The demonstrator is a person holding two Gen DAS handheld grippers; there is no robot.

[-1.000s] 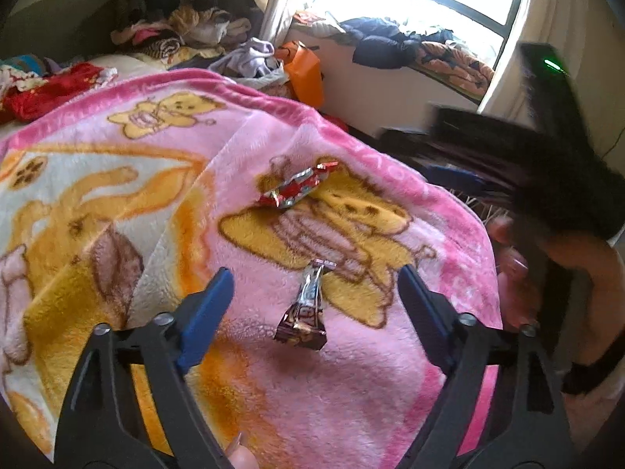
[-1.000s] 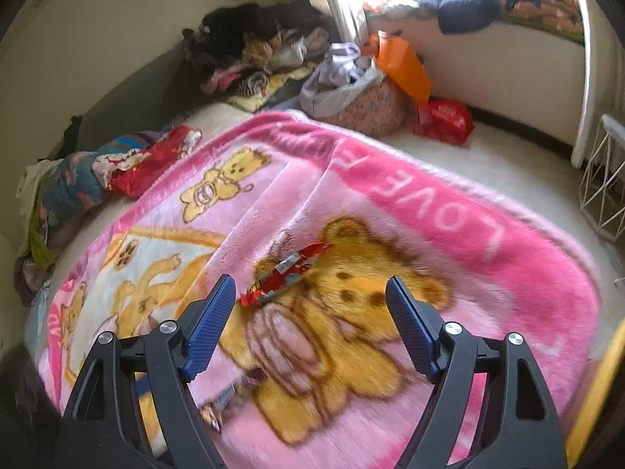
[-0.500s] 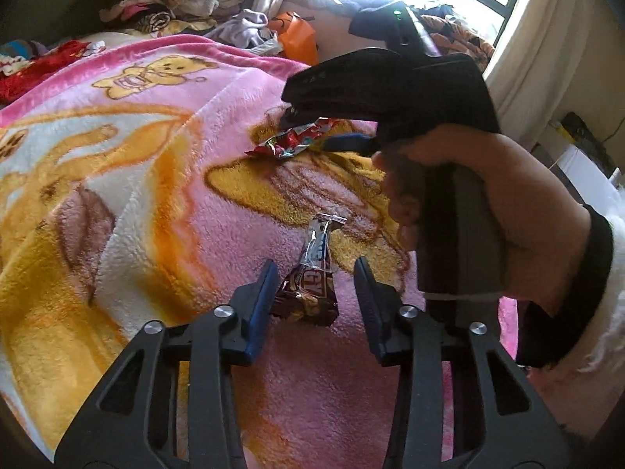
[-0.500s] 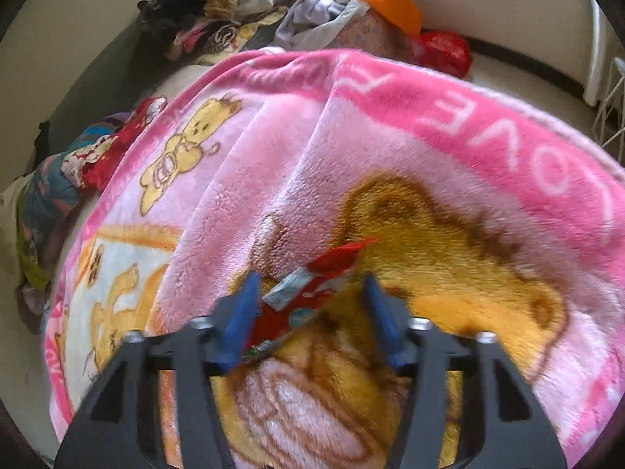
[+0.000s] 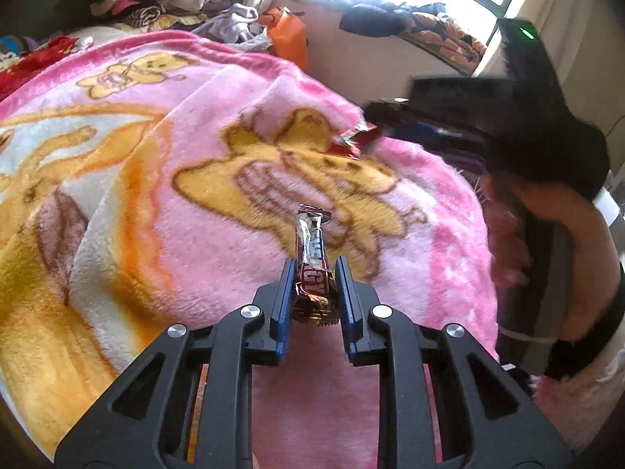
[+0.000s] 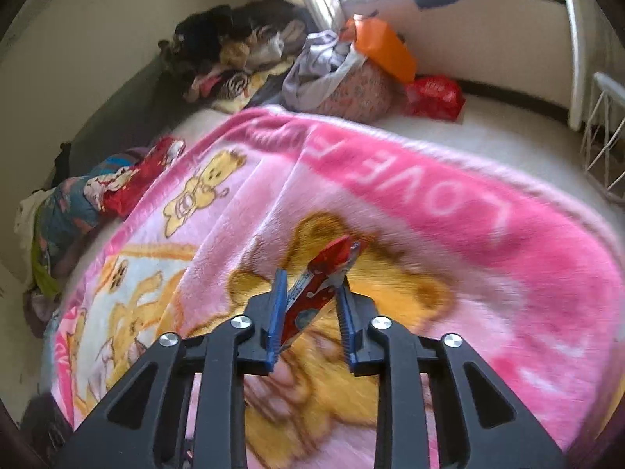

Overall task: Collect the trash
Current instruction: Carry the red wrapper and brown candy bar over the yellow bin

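A brown and silver candy wrapper point(image 5: 310, 242) lies lengthwise on the pink bear blanket point(image 5: 203, 234). My left gripper point(image 5: 315, 273) is closing on it, and both blue pads press its near end. A red candy wrapper point(image 6: 324, 269) sits crumpled between the pads of my right gripper point(image 6: 311, 287), whose jaws are also closing and pinch it just above the blanket point(image 6: 488, 273). In the left wrist view the red wrapper point(image 5: 355, 138) shows at the blanket's far right, at the tip of the blurred right tool held by a person's hand point(image 5: 547, 226).
Heaps of clothes point(image 6: 234, 54) lie along the far wall. An orange bag point(image 6: 384, 49) and a red bag point(image 6: 433, 93) sit on the floor past the blanket. A white wire rack point(image 6: 603, 136) stands at the right. More clothes lie on the window ledge point(image 5: 422, 27).
Both grippers went from wide open to pinched on a wrapper. The right gripper dipped in over the red wrapper, then drew back to the right with it.
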